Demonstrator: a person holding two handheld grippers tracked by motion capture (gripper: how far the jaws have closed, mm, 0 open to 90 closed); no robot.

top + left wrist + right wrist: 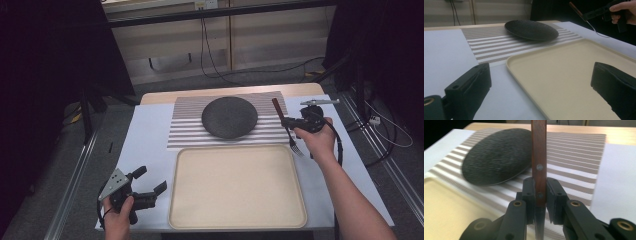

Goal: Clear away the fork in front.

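- I saw a dark plate (229,117) resting on the striped placemat (187,131).
- An empty beige tray (238,186) lay just before the placemat.

Fork (539,157): handle of reddish-brown wood with a smooth, faintly glossy finish and round metal rivets, the neck and tines thin bright metal; fingers (529,195) of the right gripper (286,121) matt black plastic with brass-coloured pins. Plate (229,117): dark grey, finely speckled and rough-looking on top, with a slight sheen along its rim; placemat (187,127) of woven cloth in grey and white stripes. Tray (237,220): smooth cream plastic, satin finish; surface (145,145) covered in smooth, matt white sheet, with pale wood at the far edge.
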